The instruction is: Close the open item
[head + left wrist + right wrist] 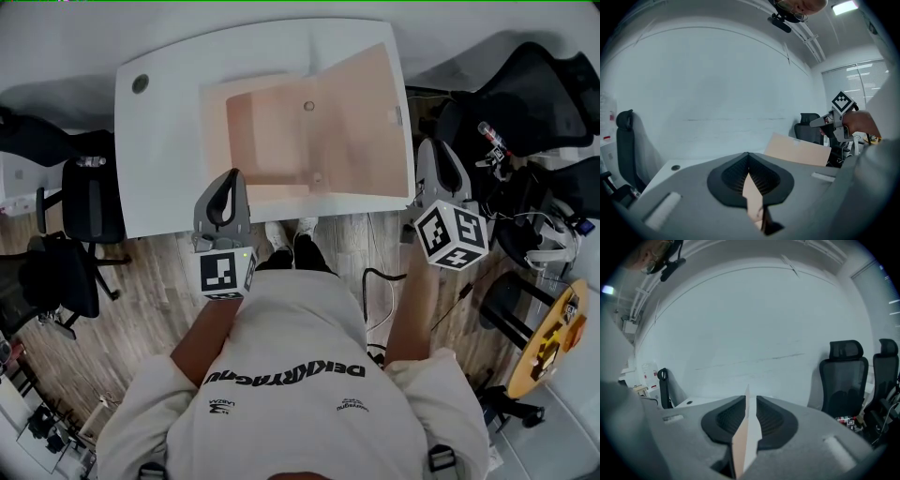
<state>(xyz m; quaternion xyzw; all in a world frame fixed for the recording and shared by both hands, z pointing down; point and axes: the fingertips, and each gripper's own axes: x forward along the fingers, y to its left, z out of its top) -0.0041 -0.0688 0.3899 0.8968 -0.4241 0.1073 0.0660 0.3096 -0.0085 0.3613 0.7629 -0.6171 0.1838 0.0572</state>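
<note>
The folder (281,131) lies spread open on the white bench (164,150), its long axis running side to side in front of the person. One half lies flat. The other half, the flap (361,122), stands tilted up on the folder's right side. The crease between them runs away from the person, so closing it means swinging that flap leftward over the flat half.

The right gripper (427,150) sits at the flap's free outer edge, on the folder's right, and is plainly the nearer one for that swing. In its own view the right gripper (749,401) has its jaws slightly parted, with the flap (743,441) standing edge-on in the gap. I judge it loosened rather than pinching.

The left gripper (228,178) is at the folder's near left edge. Seen from its own camera, the left gripper (749,161) looks clamped on a beige sheet (752,194) of the folder, pinning the flat half down.
</note>
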